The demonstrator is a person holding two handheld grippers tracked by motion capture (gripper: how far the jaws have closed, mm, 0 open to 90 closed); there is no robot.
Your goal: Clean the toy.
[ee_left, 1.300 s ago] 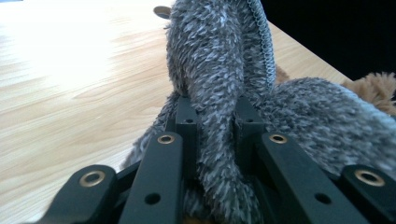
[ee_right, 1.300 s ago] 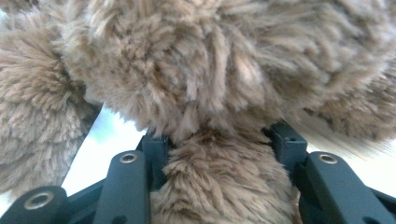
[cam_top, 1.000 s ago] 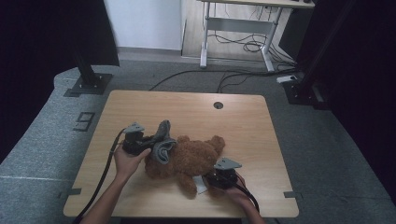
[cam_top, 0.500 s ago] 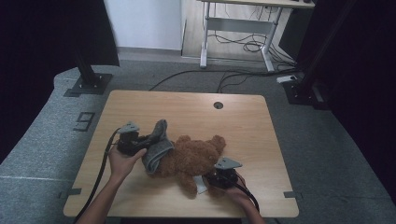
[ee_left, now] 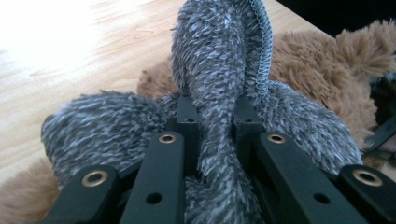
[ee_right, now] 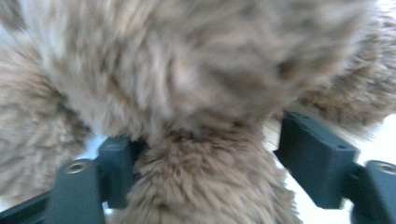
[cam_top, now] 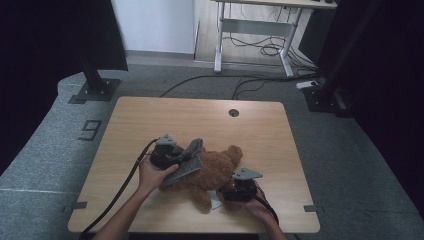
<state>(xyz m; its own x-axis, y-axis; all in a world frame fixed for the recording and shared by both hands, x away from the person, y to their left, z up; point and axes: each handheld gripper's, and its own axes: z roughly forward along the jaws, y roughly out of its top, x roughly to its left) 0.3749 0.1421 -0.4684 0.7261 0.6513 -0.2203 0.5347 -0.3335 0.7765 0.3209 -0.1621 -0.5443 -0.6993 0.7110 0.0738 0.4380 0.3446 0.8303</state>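
A brown teddy bear [cam_top: 216, 167] lies on the wooden table [cam_top: 200, 120], near its front. My left gripper [cam_top: 182, 159] is shut on a grey fuzzy cloth [cam_top: 189, 164] that drapes over the bear's left side. In the left gripper view the grey cloth [ee_left: 215, 70] is bunched tight in my left gripper [ee_left: 215, 116], with the bear [ee_left: 317, 60] behind it. My right gripper [cam_top: 227, 192] sits at the bear's lower right. Its jaws have just been opening: a furry limb [ee_right: 205, 186] lies between them in my right gripper [ee_right: 210, 154], and the right pad [ee_right: 313, 158] stands clear of the fur.
A small white piece [cam_top: 215, 202] shows beside the bear's lower end. A round cable hole [cam_top: 233, 112] is in the table's far side. A black cable [cam_top: 120, 195] trails from the left gripper over the front edge. Bare wood lies at the back and left.
My left gripper has moved to the right with the grey cloth, now farther over the bear. The right hand has stayed where it was.
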